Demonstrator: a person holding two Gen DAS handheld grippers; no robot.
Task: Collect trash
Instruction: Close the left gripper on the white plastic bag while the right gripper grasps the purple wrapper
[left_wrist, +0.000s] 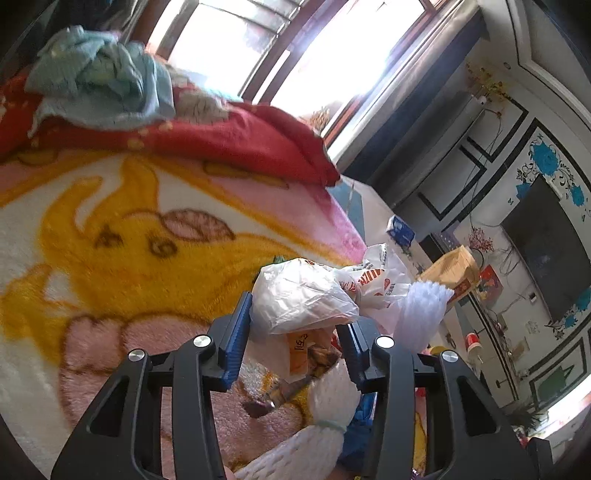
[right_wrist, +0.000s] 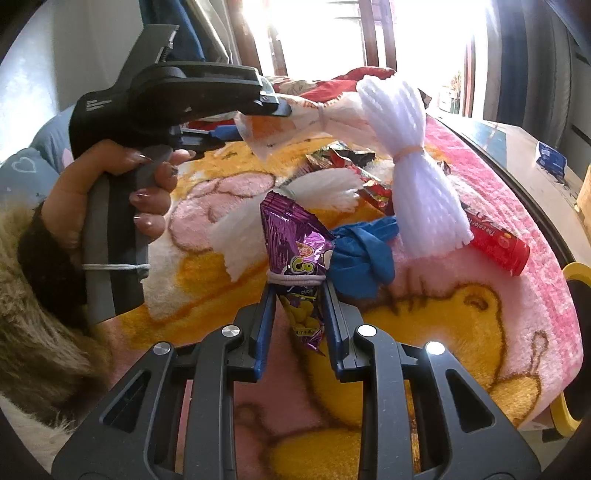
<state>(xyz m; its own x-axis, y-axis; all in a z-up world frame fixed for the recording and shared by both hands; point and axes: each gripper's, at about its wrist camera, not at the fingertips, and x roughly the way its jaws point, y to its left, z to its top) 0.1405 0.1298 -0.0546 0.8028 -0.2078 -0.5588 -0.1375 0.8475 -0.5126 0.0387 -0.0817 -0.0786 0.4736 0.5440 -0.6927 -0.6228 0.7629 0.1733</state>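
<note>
Two hand-held grippers collecting litter from a bed spread with a pink-and-yellow plush cartoon blanket (right_wrist: 461, 332). The right gripper (right_wrist: 297, 314) is clenched on a crinkled purple foil snack packet (right_wrist: 291, 236), its blue-padded jaws pressing the packet's lower end just below a white elastic band that cinches it; the packet stands upright from the jaws. The left gripper (left_wrist: 295, 328) has a translucent white plastic bag with orange printing (left_wrist: 306, 295) between its jaws, the left pad touching the bag's side; whether the right pad presses it cannot be told. To do this step well, each grip should be firm before lifting, since foil and thin film slip easily, and the bag should be caught at a bunched fold. Beyond the right gripper, just to the right of the packet, lies a knotted blue glove (right_wrist: 360, 254); farther right are a bundle of white foam netting (right_wrist: 417, 177) and a red cylindrical tube (right_wrist: 498, 243), all still to be gathered.
</note>
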